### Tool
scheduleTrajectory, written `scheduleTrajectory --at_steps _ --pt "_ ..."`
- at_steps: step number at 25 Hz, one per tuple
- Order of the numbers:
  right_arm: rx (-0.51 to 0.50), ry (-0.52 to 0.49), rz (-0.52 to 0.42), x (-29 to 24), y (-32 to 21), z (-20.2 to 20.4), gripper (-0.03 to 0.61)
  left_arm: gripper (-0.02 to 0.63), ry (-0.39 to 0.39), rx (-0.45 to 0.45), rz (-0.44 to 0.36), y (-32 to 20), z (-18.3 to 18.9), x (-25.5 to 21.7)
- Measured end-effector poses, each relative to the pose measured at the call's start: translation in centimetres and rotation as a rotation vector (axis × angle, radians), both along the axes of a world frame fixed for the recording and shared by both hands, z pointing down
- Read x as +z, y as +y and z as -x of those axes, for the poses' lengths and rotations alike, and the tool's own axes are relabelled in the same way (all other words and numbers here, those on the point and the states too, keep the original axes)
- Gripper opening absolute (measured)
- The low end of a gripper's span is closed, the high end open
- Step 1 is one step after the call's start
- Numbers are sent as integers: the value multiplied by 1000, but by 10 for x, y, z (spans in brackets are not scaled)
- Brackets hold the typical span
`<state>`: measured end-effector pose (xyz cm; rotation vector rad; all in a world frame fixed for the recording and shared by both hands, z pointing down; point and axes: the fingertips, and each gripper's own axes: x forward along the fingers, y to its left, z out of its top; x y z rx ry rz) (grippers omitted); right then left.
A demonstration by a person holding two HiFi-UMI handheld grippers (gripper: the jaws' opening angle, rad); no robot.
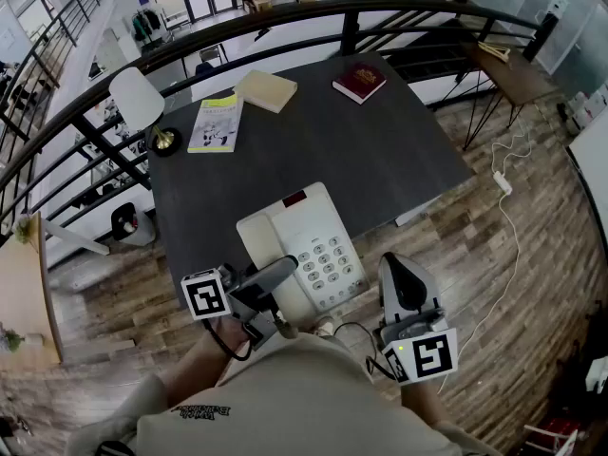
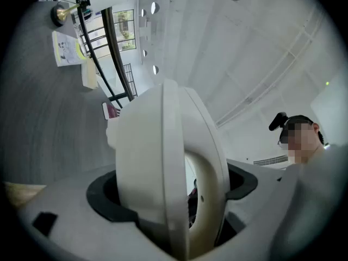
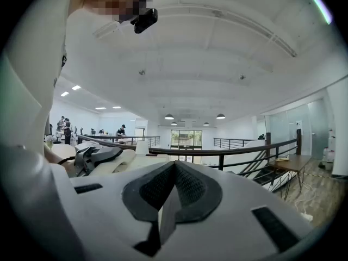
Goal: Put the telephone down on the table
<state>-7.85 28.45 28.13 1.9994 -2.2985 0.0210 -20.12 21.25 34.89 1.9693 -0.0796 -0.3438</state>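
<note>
The left tool [image 1: 275, 274], at the lower left of the head view, is clamped on the white telephone [image 1: 318, 245]. We see its dark jaws closed on the near left end of the set, beside the keypad. In the left gripper view the jaws stand wide apart. There the telephone [image 2: 147, 162], a rounded white shell, fills the whole gap between them and meets the dark pad on either side.

The right tool [image 1: 394, 266] is clenched with nothing in it. In the right gripper view we see its two jaws pressed together at the tip. It lies just right of the telephone and apart from it.

The telephone is at the near edge of the dark surface [image 1: 380, 150], and its near end reaches past that edge over the wooden floor [image 1: 494, 283]. We cannot tell whether its base rests on the surface.

At the far left of the surface stands a lamp [image 1: 138, 98] with a white shade and a brass foot. Just right of it lies a yellow-green booklet [image 1: 217, 123], then a tan book [image 1: 266, 90]. Further right, well apart, lies a dark red book [image 1: 359, 81]. A curved black railing [image 1: 285, 12] runs behind the surface.
</note>
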Motion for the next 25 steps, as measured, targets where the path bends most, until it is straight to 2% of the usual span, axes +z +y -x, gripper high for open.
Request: scheduleTrajectory --at_steps 3,7,11,15,19,25 --pt "-11 -1 14 2 7 2 2 460 41 10 24 13 -4 -7" --pt "-24 -1 23 4 13 3 2 460 33 30 -20 23 -7 -12" --pt "-71 -18 4 1 16 7 2 460 22 41 -24 29 -11 -10" --pt "-74 -38 -8 0 17 5 2 460 24 34 12 31 -14 -3" --pt "-49 -48 -7 -1 21 -8 2 460 12 34 4 34 -19 -1" --pt "-70 -68 -47 -6 30 -25 2 460 28 17 41 38 -34 -1"
